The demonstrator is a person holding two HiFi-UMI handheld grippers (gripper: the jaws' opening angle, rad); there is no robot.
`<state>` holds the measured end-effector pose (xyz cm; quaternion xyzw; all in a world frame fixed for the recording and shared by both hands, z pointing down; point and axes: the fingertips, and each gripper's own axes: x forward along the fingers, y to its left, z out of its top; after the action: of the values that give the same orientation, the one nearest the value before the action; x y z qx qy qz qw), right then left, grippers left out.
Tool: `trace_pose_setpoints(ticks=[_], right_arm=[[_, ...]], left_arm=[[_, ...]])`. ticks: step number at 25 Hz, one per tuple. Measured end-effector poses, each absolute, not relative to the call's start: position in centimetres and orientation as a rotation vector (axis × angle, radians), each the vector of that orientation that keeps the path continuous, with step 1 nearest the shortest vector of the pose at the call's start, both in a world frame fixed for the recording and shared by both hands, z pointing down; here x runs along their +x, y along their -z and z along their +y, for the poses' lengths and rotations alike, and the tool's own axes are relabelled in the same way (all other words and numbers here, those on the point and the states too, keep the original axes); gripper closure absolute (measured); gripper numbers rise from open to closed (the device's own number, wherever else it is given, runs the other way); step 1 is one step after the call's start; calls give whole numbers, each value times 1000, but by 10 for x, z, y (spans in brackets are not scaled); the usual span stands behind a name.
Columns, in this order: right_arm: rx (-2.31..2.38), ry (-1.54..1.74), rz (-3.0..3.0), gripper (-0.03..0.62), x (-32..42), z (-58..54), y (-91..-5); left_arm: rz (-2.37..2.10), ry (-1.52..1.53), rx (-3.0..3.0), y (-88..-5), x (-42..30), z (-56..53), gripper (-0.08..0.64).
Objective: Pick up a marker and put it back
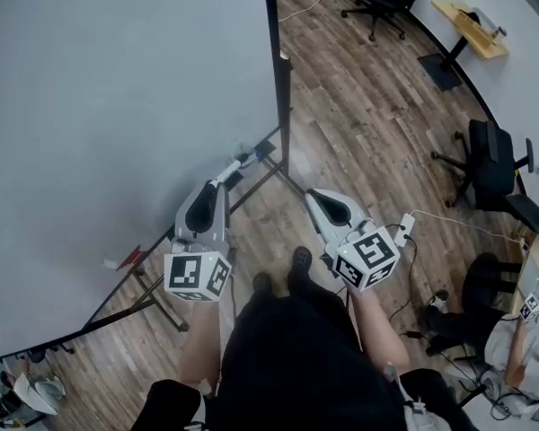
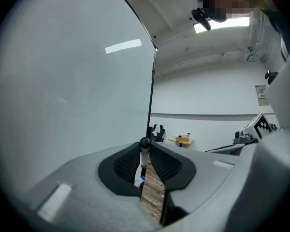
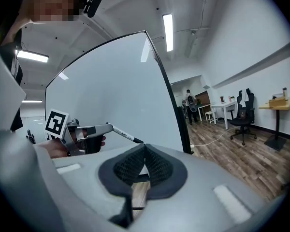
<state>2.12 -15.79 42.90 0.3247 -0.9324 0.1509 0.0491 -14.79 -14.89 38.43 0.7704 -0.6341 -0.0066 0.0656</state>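
- Head view: the left gripper (image 1: 218, 184) pinches a marker (image 1: 242, 162) by one end. Most of the pen juts out toward the side edge of the whiteboard (image 1: 117, 106). The right gripper (image 1: 314, 194) hangs near it, jaws pressed together with nothing in them. We judge that the pen is in the air and has not yet been put back. A small red thing (image 1: 133, 257), perhaps another pen, lies at the board's lower edge.
- Head view, the risk: gripped only at its end, the long smooth pen could pivot or slide out. It would then drop to the plank floor (image 1: 359, 106) and roll away. If it swings too close, its tip could also streak the board.
- Left gripper view: the dark ribbed pads (image 2: 125, 164) close on the round barrel, which points straight away from us. The barrel is glossy white with a touch of blue and ends in a rounded black tip. We think hard round plastic gives the pads only a narrow line of contact, so a bump against the board's frame could twist it loose.
- Right gripper view: this gripper's own ribbed pads meet at the tips, with only floor showing below them. Across from it we see the other gripper holding the slim white pen, dark end toward the board. The board is flat and glossy in a thin dark frame, and the gripper shells are matte grey.
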Motion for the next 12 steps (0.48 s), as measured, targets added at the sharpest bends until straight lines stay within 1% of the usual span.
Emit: trace_pose_setpoints(ticks=[6,12], right_arm=[[1076,-430,-2833,589,3,-122,-414],[1171,-417,-2794,589,-6,-88,-419]], left_arm=[[-1777,38,2415,-366,-148,-98,485],[-1680,20,2468,-374,-151,-63,485]])
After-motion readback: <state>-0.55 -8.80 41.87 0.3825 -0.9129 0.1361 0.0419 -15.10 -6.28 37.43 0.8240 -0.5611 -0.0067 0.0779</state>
